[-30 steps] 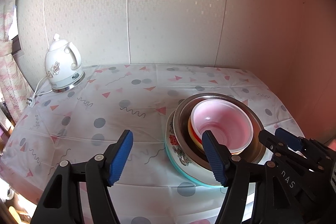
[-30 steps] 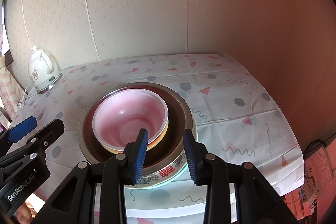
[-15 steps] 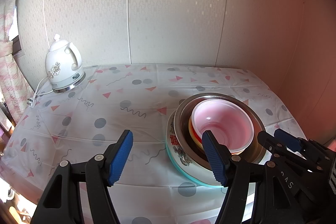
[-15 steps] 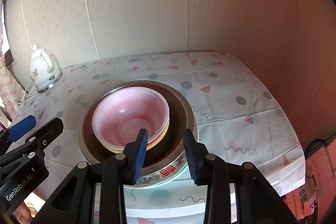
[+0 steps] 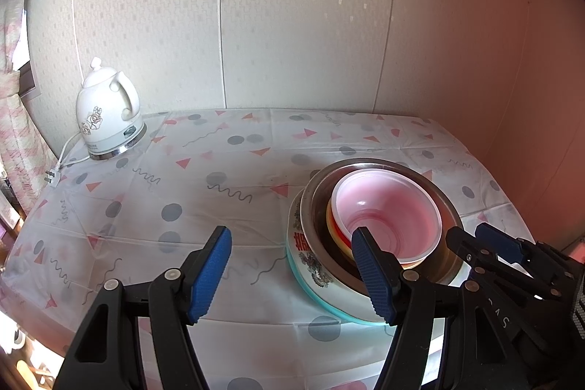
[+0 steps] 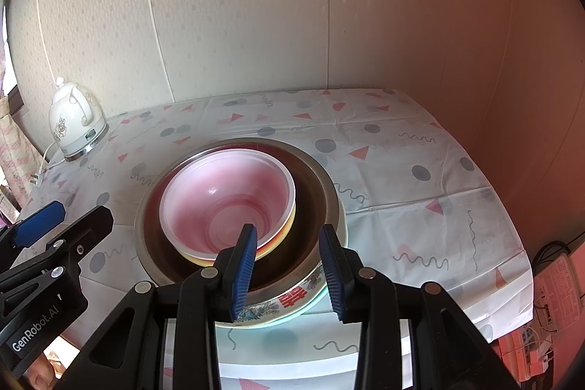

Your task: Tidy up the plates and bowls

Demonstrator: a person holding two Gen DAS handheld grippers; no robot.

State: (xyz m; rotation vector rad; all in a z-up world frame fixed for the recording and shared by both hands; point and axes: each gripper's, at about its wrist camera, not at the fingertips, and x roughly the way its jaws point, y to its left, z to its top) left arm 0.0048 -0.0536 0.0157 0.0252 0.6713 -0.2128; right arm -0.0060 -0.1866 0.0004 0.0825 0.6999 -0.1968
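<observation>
A stack of dishes stands near the table's front edge. A pink plastic bowl (image 6: 226, 203) (image 5: 387, 211) sits on a yellow and red bowl, inside a steel bowl (image 6: 321, 192) (image 5: 314, 211), on a white decorated plate (image 6: 292, 298) (image 5: 307, 262) with a teal one under it. My left gripper (image 5: 292, 276) is open and empty, just left of the stack and in front of it. My right gripper (image 6: 287, 265) is open and empty, held over the stack's near rim.
A white electric kettle (image 5: 108, 110) (image 6: 75, 119) stands at the back left with its cord and plug (image 5: 51, 176) on the patterned tablecloth (image 5: 219, 178). Walls close the back and right. A white device (image 6: 559, 284) and cables lie on the floor at right.
Both grippers have pulled back slightly from the stack and risen a little. Their jaws have not changed. The dishes have not moved.
</observation>
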